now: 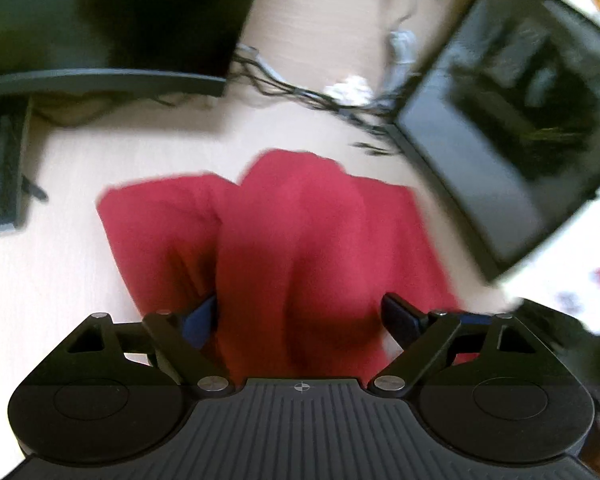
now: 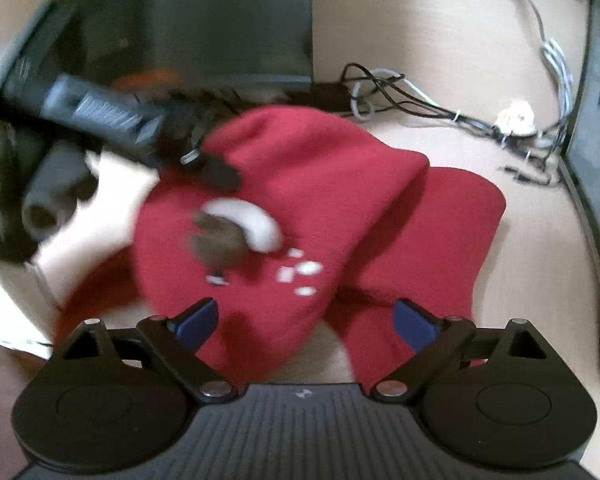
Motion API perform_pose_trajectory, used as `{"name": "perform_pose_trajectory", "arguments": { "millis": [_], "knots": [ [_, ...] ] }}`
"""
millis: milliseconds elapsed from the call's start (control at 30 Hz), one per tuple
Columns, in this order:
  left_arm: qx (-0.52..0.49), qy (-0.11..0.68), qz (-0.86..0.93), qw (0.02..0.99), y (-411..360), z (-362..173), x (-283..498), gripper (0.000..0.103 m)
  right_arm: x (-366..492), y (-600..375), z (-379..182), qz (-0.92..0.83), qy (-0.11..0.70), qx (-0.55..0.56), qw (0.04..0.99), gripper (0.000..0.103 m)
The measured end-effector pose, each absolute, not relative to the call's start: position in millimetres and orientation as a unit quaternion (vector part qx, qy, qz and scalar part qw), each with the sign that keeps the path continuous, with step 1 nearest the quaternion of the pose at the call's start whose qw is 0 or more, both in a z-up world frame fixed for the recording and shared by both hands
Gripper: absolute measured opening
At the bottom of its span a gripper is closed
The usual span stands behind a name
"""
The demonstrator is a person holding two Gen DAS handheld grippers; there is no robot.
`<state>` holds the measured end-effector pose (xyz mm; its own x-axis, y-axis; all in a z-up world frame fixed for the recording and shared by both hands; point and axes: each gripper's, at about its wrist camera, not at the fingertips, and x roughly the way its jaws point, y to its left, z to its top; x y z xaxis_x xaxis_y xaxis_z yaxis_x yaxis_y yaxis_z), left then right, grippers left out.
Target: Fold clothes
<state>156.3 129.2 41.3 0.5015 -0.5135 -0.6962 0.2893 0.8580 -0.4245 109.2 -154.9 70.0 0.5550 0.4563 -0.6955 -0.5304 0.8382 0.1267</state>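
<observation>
Mid-fold, seemingly: the red garment point(image 2: 300, 184) lies bunched on the tabletop point(image 2: 460, 40), one layer lifted. Both the left gripper point(image 1: 300, 312) and right gripper point(image 2: 306, 320) have jaws spread wide, gripping nothing; next, pinch an edge.

Both of mine are pretty much the same build. My left hand-held gripper point(image 1: 298, 314) has a matte black body with fine ribs running lengthwise down the middle and a tiny white crosshair mark point(image 1: 301, 387) at the front edge. There's a big round black disc on each side, and angled black link arms pinned with shiny silver screws point(image 1: 212, 383). The fingers point(image 1: 199, 320) have dark blue pads. My right hand-held gripper point(image 2: 306, 322) has the same ribbed black body, round discs and silver screws point(image 2: 389, 389), and its blue finger pads point(image 2: 414, 326) look brighter. Its front mark is too blurry to read.
</observation>
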Motion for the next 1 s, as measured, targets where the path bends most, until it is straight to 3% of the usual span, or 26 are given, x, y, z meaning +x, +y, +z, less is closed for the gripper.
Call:
{"name": "perform_pose_trajectory", "arguments": {
  "millis": [100,200,300,367,433,600,767,867,1000],
  "knots": [
    [-0.134,0.457,-0.238,0.846,137,33,147,0.085,100,-169,78,0.296,0.397,-0.017,0.869,0.094],
    [-0.15,0.469,-0.244,0.835,143,27,139,0.075,94,-155,71,0.313,0.396,-0.043,0.862,0.084],
    [-0.163,0.461,-0.259,0.833,136,31,140,0.063,97,-137,67,0.33,0.385,-0.05,0.86,0.063],
    [-0.155,0.454,-0.268,0.836,128,38,141,0.063,99,-125,64,0.341,0.377,-0.055,0.859,0.043],
    [-0.152,0.441,-0.275,0.841,122,46,143,0.063,101,-115,64,0.349,0.365,-0.062,0.861,0.038],
    [-0.162,0.383,-0.279,0.866,122,81,159,0.063,122,-135,109,0.269,0.263,-0.126,0.918,0.038],
    [-0.156,0.325,-0.255,0.897,121,108,180,0.08,186,-148,151,0.197,0.195,-0.178,0.944,0.038],
    [-0.159,0.352,-0.247,0.889,117,89,184,0.092,241,-147,161,0.17,0.197,-0.175,0.95,0.038],
    [-0.162,0.397,-0.235,0.873,110,58,189,0.093,323,-154,163,0.135,0.234,-0.127,0.954,0.045]
  ]
}}
